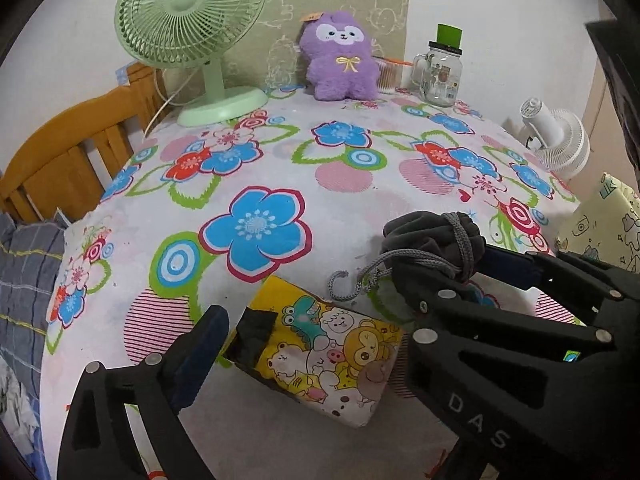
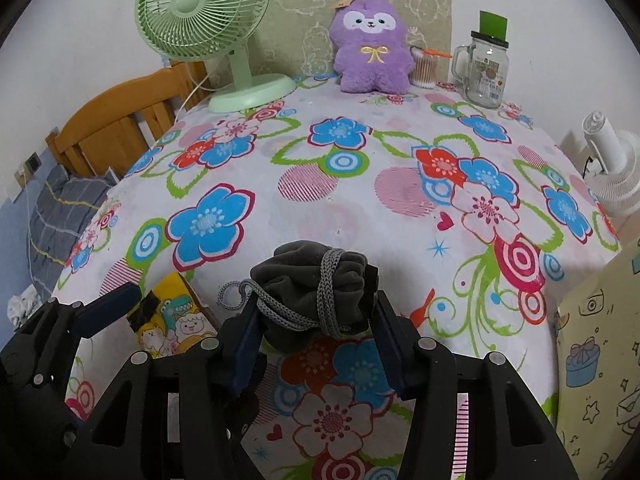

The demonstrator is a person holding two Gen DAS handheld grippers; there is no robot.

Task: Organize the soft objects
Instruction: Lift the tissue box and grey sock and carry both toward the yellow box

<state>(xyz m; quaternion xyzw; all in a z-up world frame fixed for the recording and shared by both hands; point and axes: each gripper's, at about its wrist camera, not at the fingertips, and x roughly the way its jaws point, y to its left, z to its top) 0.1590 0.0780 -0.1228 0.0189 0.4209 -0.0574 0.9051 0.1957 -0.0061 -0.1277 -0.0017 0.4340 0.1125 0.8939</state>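
Note:
A yellow cartoon-print soft pouch (image 1: 332, 356) lies on the floral tablecloth (image 1: 280, 168) between my left gripper's (image 1: 320, 312) open fingers. Only its left finger (image 1: 200, 356) clearly shows. My right gripper (image 2: 316, 320) is shut on a dark grey drawstring pouch (image 2: 308, 280) with a grey cord, held just above the cloth. That pouch (image 1: 432, 240) and the right gripper (image 1: 520, 320) also show in the left wrist view, just right of the yellow pouch. The yellow pouch (image 2: 172, 316) shows at lower left in the right wrist view. A purple plush toy (image 2: 374, 48) sits upright at the far edge.
A green desk fan (image 2: 208, 20) stands at the back left, a glass jar (image 2: 486, 72) with a green lid and a cotton-swab box (image 2: 426, 68) at the back right. A wooden bed frame (image 2: 112, 128) is left, a white fan (image 2: 612, 168) and a yellow printed box (image 2: 596, 340) right.

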